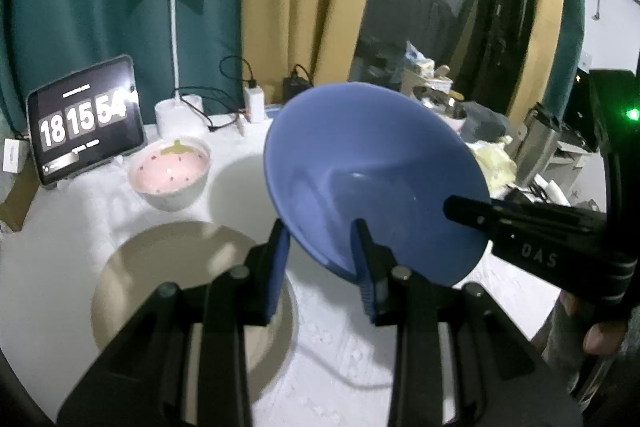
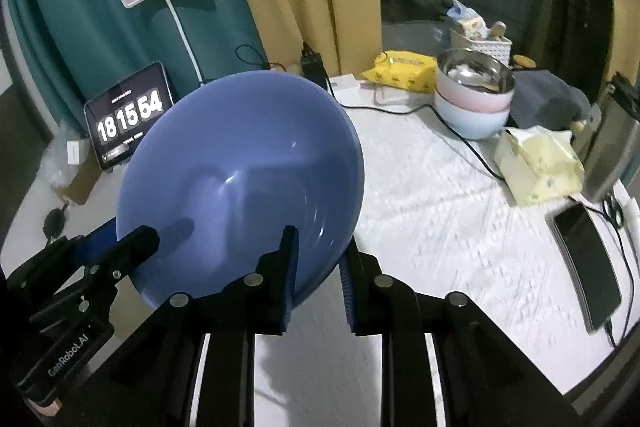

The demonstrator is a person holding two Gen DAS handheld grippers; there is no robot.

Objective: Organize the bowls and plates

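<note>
A blue bowl [image 1: 372,179] is held tilted above the white table, its inside facing both cameras; it also shows in the right wrist view [image 2: 240,179]. My left gripper [image 1: 322,251] is shut on its lower rim, one finger inside and one outside. My right gripper [image 2: 318,259] is shut on the rim at the bowl's other side. A beige plate [image 1: 160,267] lies on the table below my left gripper. A pink strawberry-patterned bowl [image 1: 170,173] stands behind the plate.
A tablet clock [image 1: 86,121] and a white desk lamp [image 1: 176,39] stand at the back left. Stacked bowls with a steel one on top [image 2: 474,95], tissue packs [image 2: 536,167], a phone [image 2: 586,263] and cables lie on the table's right side.
</note>
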